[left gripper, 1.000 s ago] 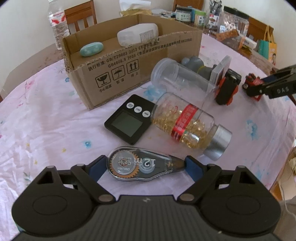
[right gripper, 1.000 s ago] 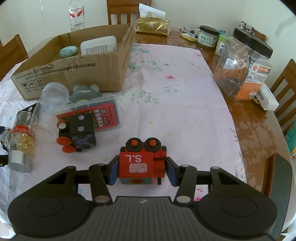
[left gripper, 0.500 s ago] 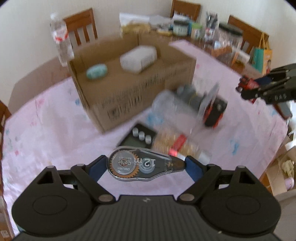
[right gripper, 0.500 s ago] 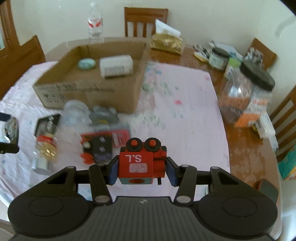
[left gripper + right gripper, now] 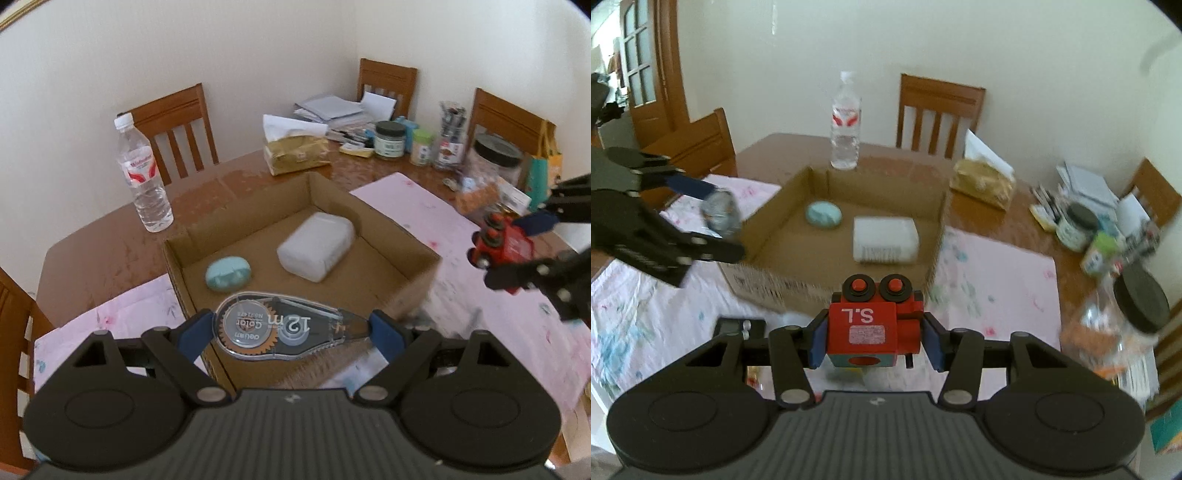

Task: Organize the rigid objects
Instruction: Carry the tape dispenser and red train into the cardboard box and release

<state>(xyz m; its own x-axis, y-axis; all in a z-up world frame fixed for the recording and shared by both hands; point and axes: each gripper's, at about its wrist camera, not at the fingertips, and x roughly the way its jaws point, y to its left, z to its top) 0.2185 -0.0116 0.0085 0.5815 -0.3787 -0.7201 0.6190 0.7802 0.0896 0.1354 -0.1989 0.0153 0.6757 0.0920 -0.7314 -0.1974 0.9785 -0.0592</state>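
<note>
My left gripper (image 5: 291, 330) is shut lengthwise on a clear correction tape dispenser (image 5: 280, 326), held in the air over the near wall of the open cardboard box (image 5: 399, 236). Inside the box lie a white rectangular block (image 5: 316, 246) and a pale blue oval case (image 5: 228, 274). My right gripper (image 5: 873, 338) is shut on a red toy train block (image 5: 866, 325) marked "S.L", raised just before the box's (image 5: 768, 280) near side. The right gripper (image 5: 517, 251) shows at the right of the left wrist view, the left gripper (image 5: 701, 214) at the left of the right wrist view.
A water bottle (image 5: 144, 173) stands behind the box, a gold tissue pack (image 5: 295, 153) beside it. Jars and a pen holder (image 5: 450, 136) crowd the far right of the wooden table (image 5: 103, 251). A black timer (image 5: 738, 326) lies on the pink cloth. Chairs ring the table.
Both grippers have risen from the cloth with their objects and moved toward the box. The box interior now lies open below them; the table objects have dropped out of sight.
</note>
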